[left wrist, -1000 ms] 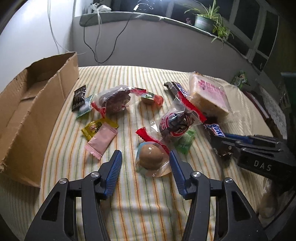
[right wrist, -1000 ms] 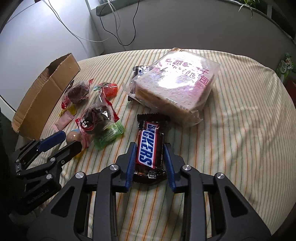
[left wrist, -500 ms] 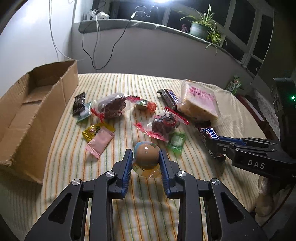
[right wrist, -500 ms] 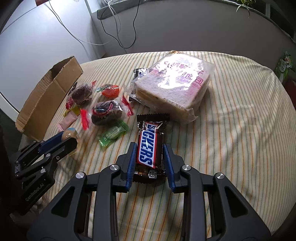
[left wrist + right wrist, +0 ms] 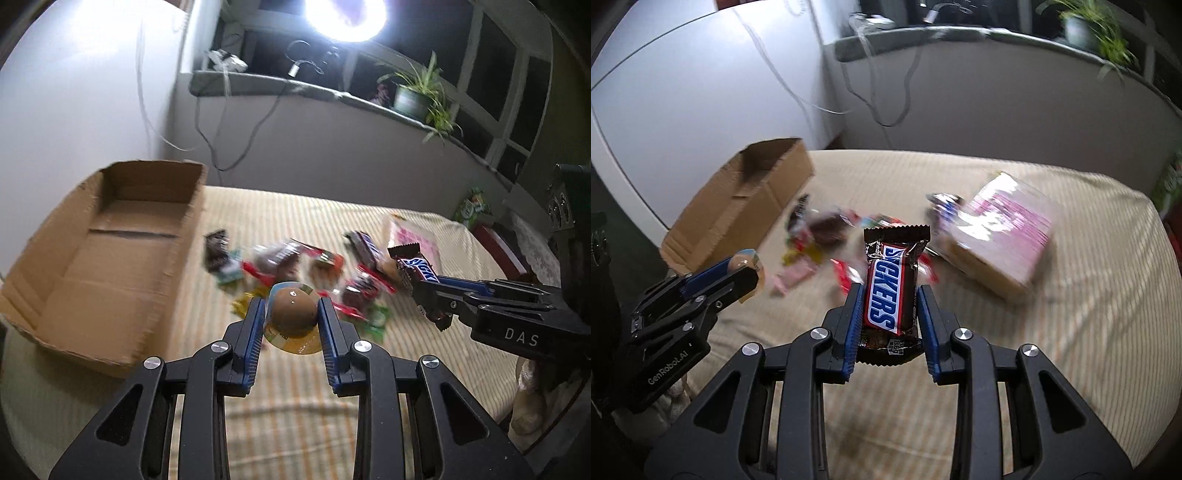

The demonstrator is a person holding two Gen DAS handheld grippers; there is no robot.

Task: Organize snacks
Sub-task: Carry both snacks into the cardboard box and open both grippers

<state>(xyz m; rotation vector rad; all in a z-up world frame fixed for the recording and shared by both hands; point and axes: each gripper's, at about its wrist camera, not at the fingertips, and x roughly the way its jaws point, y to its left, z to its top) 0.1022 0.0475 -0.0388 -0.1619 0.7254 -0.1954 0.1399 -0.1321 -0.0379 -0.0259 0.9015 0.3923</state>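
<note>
We hold a light, crinkly Snickers point(image 5: 888, 291) by its sides in our clamped right gripper point(image 5: 889, 314) and a round wrapped sweet point(image 5: 292, 309) in our clamped left gripper point(image 5: 291, 314), above the bed point(image 5: 1089, 295), box point(image 5: 110, 258) far left.

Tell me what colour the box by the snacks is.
Plain brown cardboard box, its top open; it shows best in the left wrist view.

Left wrist view: close behind the left gripper point(image 5: 291, 314), facing forward and down across the striped bed point(image 5: 295, 387) toward the window point(image 5: 491, 55). Right wrist view: close behind the right gripper point(image 5: 891, 295), facing the white wall point(image 5: 701, 92). Shared by both: cardboard box point(image 5: 122, 254) point(image 5: 746, 199), scattered snacks point(image 5: 295, 258) point(image 5: 820, 236), each other's gripper.
</note>
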